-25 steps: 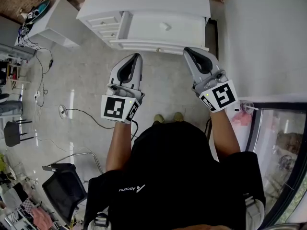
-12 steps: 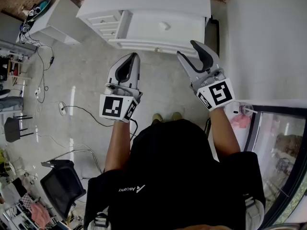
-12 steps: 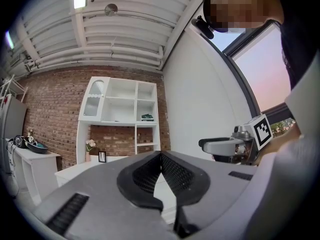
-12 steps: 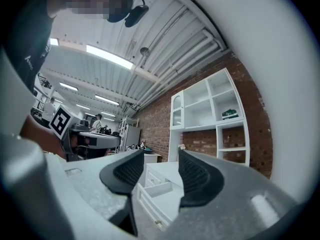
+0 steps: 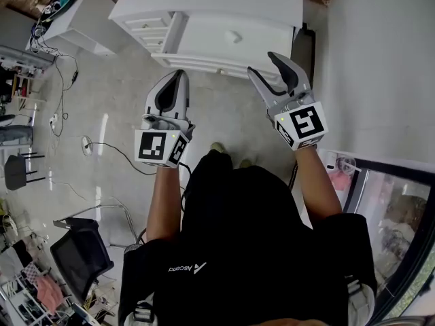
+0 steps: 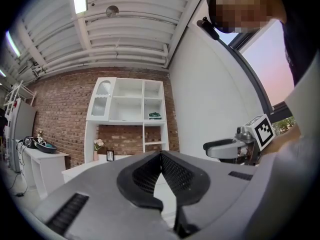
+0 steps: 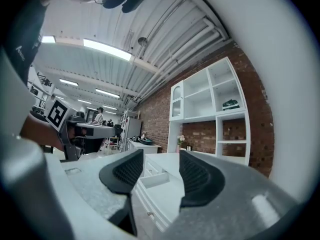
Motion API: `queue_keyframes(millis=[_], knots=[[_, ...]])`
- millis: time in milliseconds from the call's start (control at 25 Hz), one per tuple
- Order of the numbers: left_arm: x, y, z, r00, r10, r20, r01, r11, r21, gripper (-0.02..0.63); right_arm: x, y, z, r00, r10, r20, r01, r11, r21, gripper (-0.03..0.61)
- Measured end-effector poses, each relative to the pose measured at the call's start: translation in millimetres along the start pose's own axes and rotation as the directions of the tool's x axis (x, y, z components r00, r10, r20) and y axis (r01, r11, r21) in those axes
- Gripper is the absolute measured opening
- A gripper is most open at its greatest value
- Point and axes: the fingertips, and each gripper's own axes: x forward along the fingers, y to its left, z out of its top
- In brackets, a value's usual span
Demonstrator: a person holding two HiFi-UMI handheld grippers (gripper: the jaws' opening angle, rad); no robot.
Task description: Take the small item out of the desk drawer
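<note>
A white desk (image 5: 217,5) stands ahead of me on the floor, with a wide knobbed drawer front (image 5: 234,38) and small drawers (image 5: 153,27) at its left end. In the right gripper view one small drawer (image 7: 155,176) stands pulled out a little. No small item shows. My left gripper (image 5: 175,75) hangs short of the desk, its jaws shut with nothing in them (image 6: 161,156). My right gripper (image 5: 264,65) hovers at the desk's front edge; its jaws are opening with nothing between them (image 7: 161,159).
A white side table (image 5: 75,19) with clutter stands at the far left. A cable (image 5: 102,151) trails over the floor, and a black chair (image 5: 81,263) sits at lower left. A white wall (image 5: 380,60) and a window (image 5: 394,209) close off the right.
My right gripper's jaws have gone from shut to wide apart. Both grippers have moved a little toward the desk; the left one stays shut.
</note>
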Motion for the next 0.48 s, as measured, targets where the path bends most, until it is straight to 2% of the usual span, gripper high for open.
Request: queue_keyframes(millis=[280, 480], knots=[[32, 35, -14, 1.0, 0.005, -0.001, -0.005, 1.0, -0.01, -0.002, 44, -24, -21, 0.998, -0.01, -0.055, 0.009, 1.0, -0.009, 0.213], [78, 74, -28, 1.0, -0.012, -0.008, 0.012, 1.0, -0.009, -0.002, 95, -45, -45, 0.993, -0.011, -0.114, 0.009, 1.0, -0.02, 0.213]])
